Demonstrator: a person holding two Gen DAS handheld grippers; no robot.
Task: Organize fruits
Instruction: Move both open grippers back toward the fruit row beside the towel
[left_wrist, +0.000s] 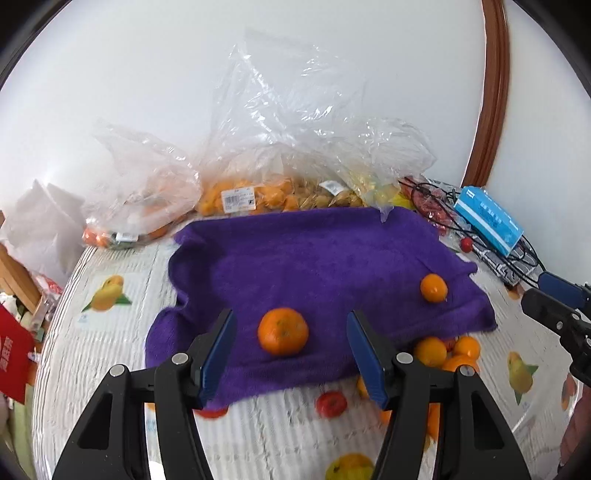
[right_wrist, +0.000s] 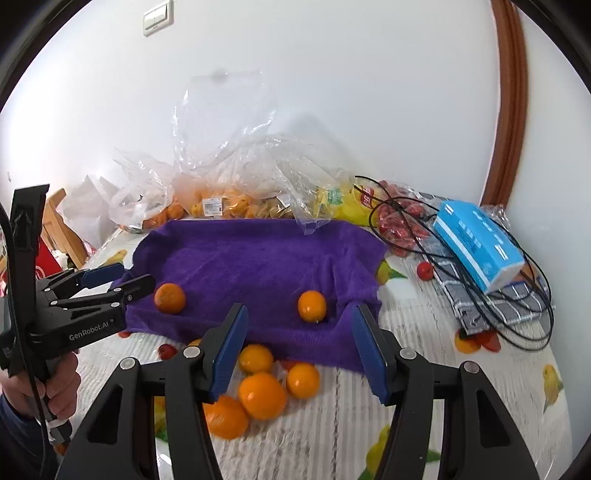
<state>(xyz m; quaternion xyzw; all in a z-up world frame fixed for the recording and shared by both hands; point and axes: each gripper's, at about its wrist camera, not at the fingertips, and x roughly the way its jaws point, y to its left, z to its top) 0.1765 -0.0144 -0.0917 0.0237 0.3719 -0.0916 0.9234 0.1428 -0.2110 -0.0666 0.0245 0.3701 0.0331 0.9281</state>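
Both grippers hang wide open, holding nothing. The left gripper (left_wrist: 290, 354) frames an orange (left_wrist: 283, 331) on the purple towel (left_wrist: 314, 254); the right gripper (right_wrist: 297, 354) hovers near a second orange (right_wrist: 312, 305). More oranges (right_wrist: 262, 395) cluster on the bench (right_wrist: 424, 369), seemingly at the towel's edge.

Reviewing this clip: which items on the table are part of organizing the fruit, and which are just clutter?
Part of the job:
- two oranges on the purple towel
- loose oranges on the tablecloth by the towel's near edge
- small red fruit
- bagged fruit behind the towel
- left hand-held gripper and right hand-held gripper, both open

Lying about:
- blue box
- black cable
- checked cloth
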